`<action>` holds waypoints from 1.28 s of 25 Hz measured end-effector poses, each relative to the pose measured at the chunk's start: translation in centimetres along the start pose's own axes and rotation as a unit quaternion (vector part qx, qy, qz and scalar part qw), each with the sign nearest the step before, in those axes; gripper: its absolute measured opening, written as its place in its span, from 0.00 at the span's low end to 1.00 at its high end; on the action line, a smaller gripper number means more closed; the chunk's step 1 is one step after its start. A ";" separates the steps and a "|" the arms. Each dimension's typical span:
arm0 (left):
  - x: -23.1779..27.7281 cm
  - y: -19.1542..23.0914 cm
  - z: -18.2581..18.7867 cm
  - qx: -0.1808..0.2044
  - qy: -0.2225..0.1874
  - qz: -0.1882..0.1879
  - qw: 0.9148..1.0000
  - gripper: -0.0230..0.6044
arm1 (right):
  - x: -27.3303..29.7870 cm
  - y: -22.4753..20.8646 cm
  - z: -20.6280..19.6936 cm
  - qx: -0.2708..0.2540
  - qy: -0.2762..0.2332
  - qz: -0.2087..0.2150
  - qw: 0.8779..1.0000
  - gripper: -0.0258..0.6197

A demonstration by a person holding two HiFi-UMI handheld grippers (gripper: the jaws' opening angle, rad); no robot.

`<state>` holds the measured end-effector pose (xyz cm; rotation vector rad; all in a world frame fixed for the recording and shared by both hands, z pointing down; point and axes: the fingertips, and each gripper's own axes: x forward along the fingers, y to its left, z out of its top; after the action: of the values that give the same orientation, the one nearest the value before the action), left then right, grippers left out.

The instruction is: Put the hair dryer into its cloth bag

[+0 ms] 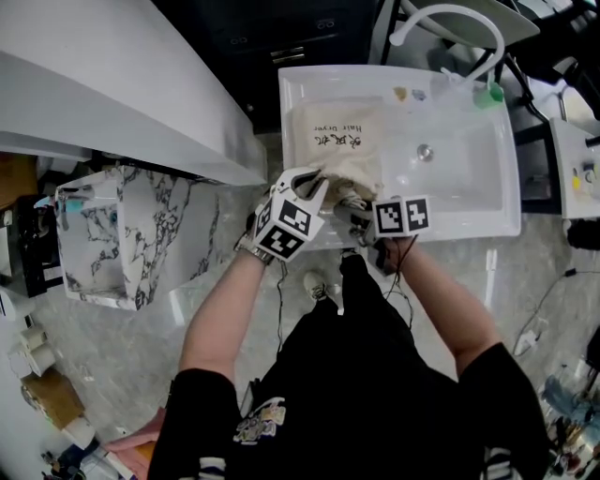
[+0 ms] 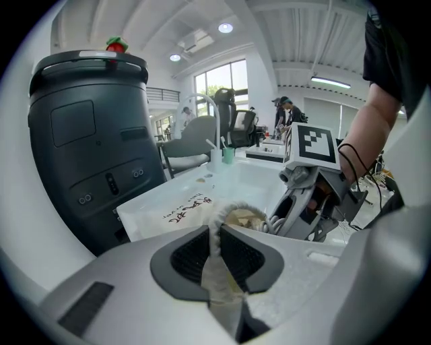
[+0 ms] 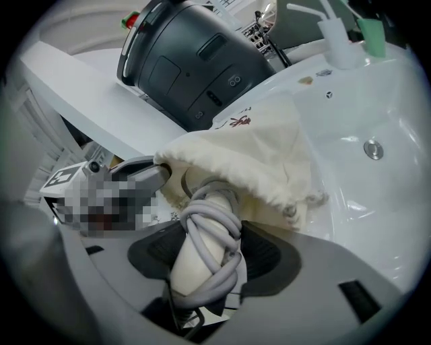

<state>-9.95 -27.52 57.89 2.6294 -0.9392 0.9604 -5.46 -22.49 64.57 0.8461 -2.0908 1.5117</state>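
A cream cloth bag (image 1: pixel 342 150) (image 3: pixel 262 151) with dark lettering lies in a white sink basin (image 1: pixel 469 178), its mouth toward me. My left gripper (image 1: pixel 309 192) (image 2: pixel 217 253) is shut on the bag's rim (image 2: pixel 217 232) and holds the mouth up. My right gripper (image 1: pixel 361 220) (image 3: pixel 205 259) is shut on the hair dryer's handle (image 3: pixel 199 253), which has a grey cord (image 3: pixel 212 219) wound round it. The dryer's head is hidden inside the bag's mouth. The two grippers stand close together at the sink's near edge.
A large dark grey machine (image 2: pixel 87 128) (image 3: pixel 195 60) stands behind the sink on the left. A white tap (image 1: pixel 450 19) arches over the sink's far side, with a green cup (image 1: pixel 487 92) beside it. A marbled box (image 1: pixel 122 234) sits left of me.
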 end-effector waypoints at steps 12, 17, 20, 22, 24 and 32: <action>-0.2 -0.2 0.6 -0.007 -0.010 -0.006 1.000 0.12 | 2.1 -0.7 4.9 0.019 -0.086 -0.014 0.996 0.44; -0.3 -0.5 0.4 -0.008 -0.011 -0.007 1.000 0.12 | 3.0 -1.4 6.4 0.010 -0.121 -0.034 0.992 0.43; -0.4 -0.6 0.5 -0.011 -0.015 -0.011 1.000 0.12 | 3.4 -1.8 7.1 0.014 -0.138 -0.042 0.989 0.44; -0.5 -0.7 0.6 -0.011 -0.017 -0.014 1.000 0.12 | 3.7 -2.1 7.5 0.022 -0.149 -0.045 0.988 0.43; -0.6 -0.8 0.7 -0.010 -0.018 -0.017 1.000 0.12 | 3.9 -2.3 7.8 0.033 -0.159 -0.046 0.986 0.43; -0.7 -0.9 0.6 -0.013 -0.020 -0.022 0.999 0.12 | 4.6 -3.0 8.9 0.051 -0.181 -0.043 0.981 0.43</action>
<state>-9.54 -26.69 57.04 2.6442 -0.8923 0.8834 -6.66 -32.61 66.82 1.3189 -2.2009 1.5210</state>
